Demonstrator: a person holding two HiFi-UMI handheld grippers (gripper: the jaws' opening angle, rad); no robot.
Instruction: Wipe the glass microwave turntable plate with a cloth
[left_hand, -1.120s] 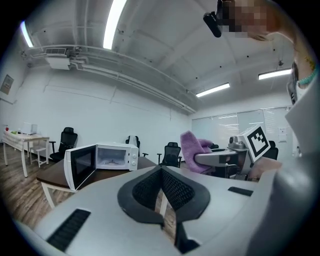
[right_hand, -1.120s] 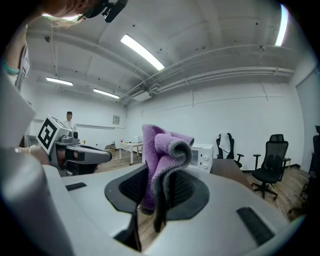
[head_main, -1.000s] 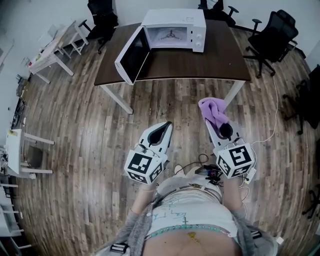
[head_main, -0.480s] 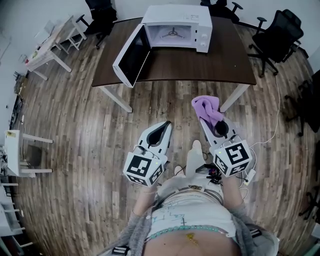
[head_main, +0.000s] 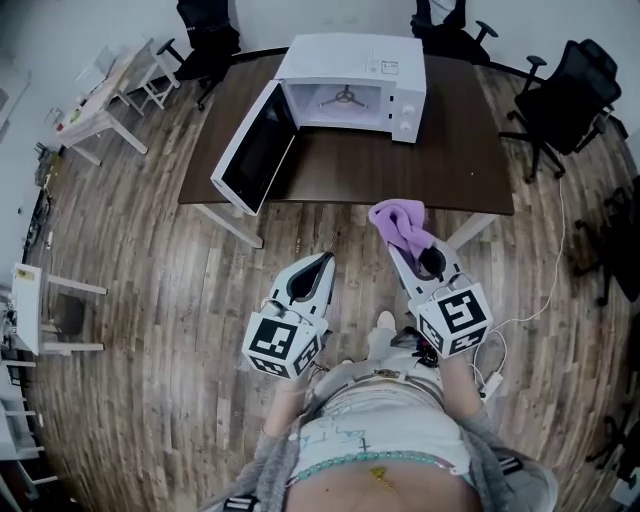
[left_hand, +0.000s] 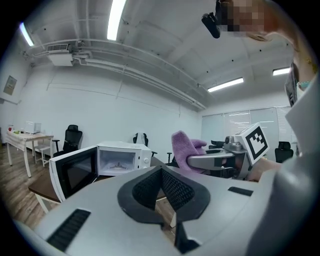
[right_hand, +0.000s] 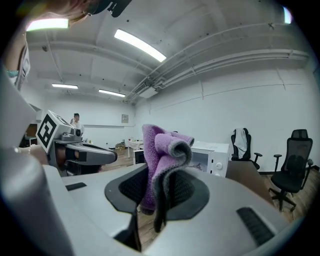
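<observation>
A white microwave (head_main: 352, 72) stands on a dark brown table (head_main: 450, 160), its door (head_main: 255, 150) swung open to the left. Inside the cavity (head_main: 343, 97) I see a three-armed roller ring; a glass plate cannot be made out there. My right gripper (head_main: 397, 245) is shut on a purple cloth (head_main: 397, 220), which bunches up above the jaws (right_hand: 165, 145). My left gripper (head_main: 326, 259) is shut with nothing in it, its pads (left_hand: 172, 187) pressed together. Both are held in the air over the floor, short of the table's front edge.
Black office chairs (head_main: 565, 95) stand to the right of and behind the table. White tables (head_main: 100, 100) line the left wall. A white cable (head_main: 545, 280) trails on the wood floor at the right. White table legs (head_main: 235, 225) stand under the front corners.
Both grippers and the cloth have come forward towards the table. The microwave and table edge now lie nearer in the head view.
</observation>
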